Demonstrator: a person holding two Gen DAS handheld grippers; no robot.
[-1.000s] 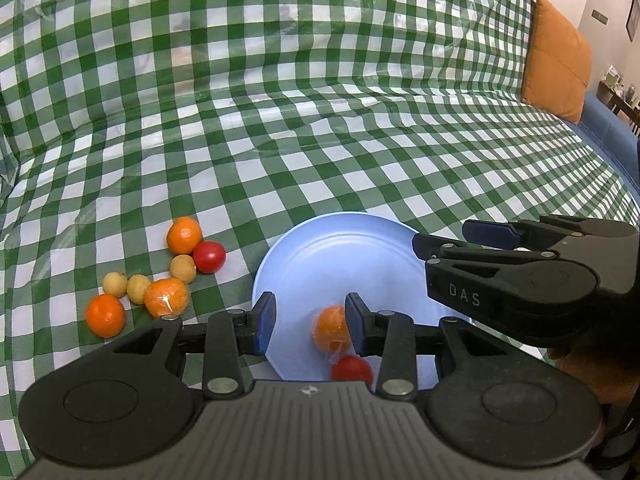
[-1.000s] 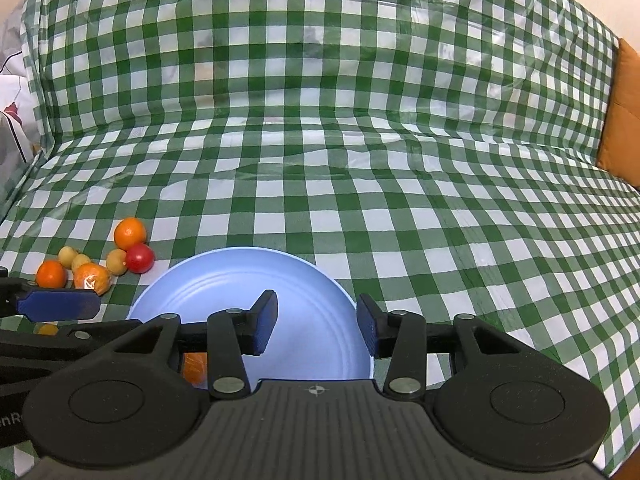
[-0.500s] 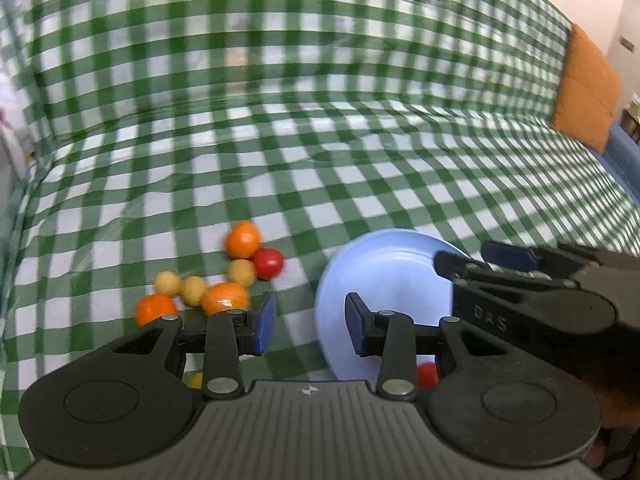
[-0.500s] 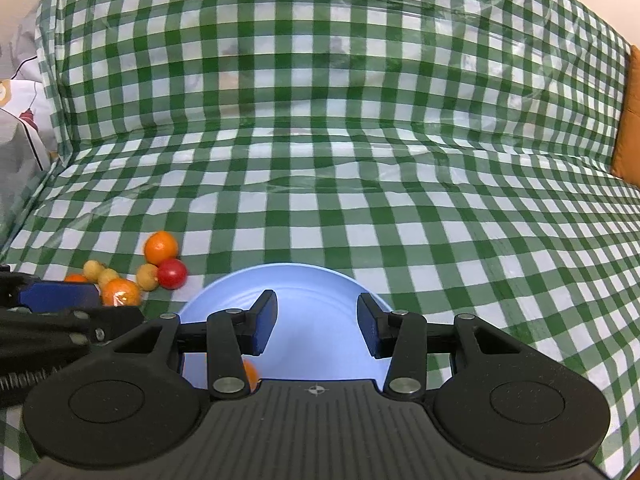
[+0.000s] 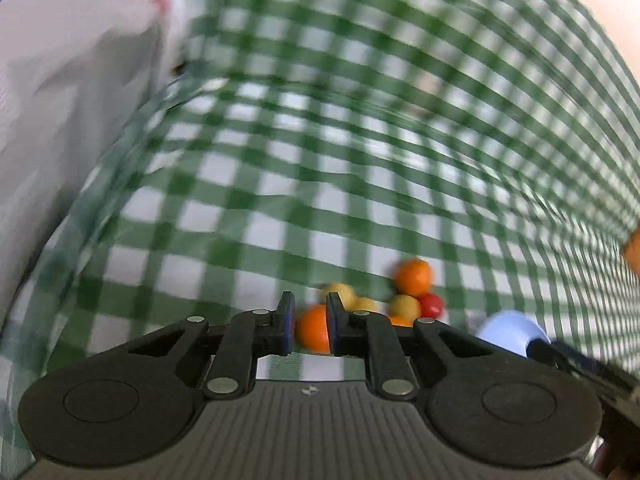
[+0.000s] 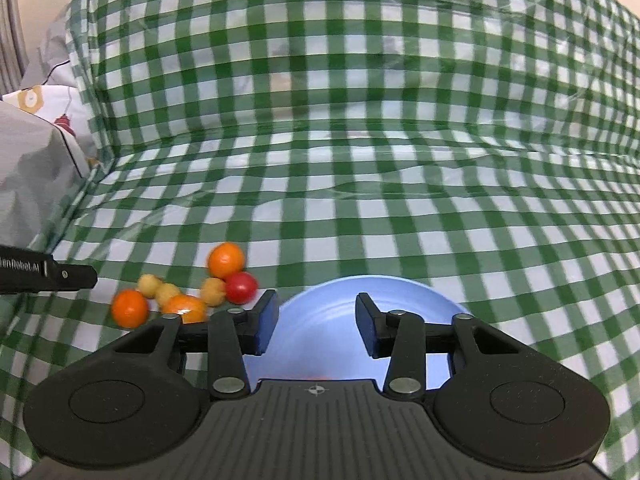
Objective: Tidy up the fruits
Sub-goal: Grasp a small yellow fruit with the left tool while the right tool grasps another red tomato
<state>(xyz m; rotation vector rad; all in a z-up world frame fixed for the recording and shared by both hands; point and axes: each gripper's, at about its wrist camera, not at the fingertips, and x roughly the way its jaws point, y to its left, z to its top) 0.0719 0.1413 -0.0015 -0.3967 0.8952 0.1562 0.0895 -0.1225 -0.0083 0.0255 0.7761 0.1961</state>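
Across the whole seat: green-and-white checked cover (image 6: 360,184), spread over a sofa seat and up its backrest; the fold where seat meets back runs across the middle of the right wrist view.
Open room: the cover lies bare from the fruit and plate back to that fold and out to the right edge.
Left edge: a pale grey printed cushion (image 6: 36,160) stands against the cover's left side, near the fruit.
Plate: light blue plate (image 6: 320,320) at the front of the seat, right of the fruit cluster and apart from it; a sliver of orange shows at its near side under the right tool's body.
Right hand-held gripper (image 6: 316,326): over the plate, jaws closing, apart, with only plate surface seen between them.
Left hand-held gripper (image 5: 310,328): at the left end of the cluster, jaws drawn in with an orange fruit (image 5: 314,330) between the blue pads; this view is blurred, so whether the pads press on it cannot be told.
Fruit cluster: on the cover left of the plate; a second orange (image 6: 225,259) at the back, a red tomato (image 6: 241,287) touching it in front, three small yellow fruits (image 6: 212,291) in a row, a wrapped orange (image 6: 186,307) nearest the front.
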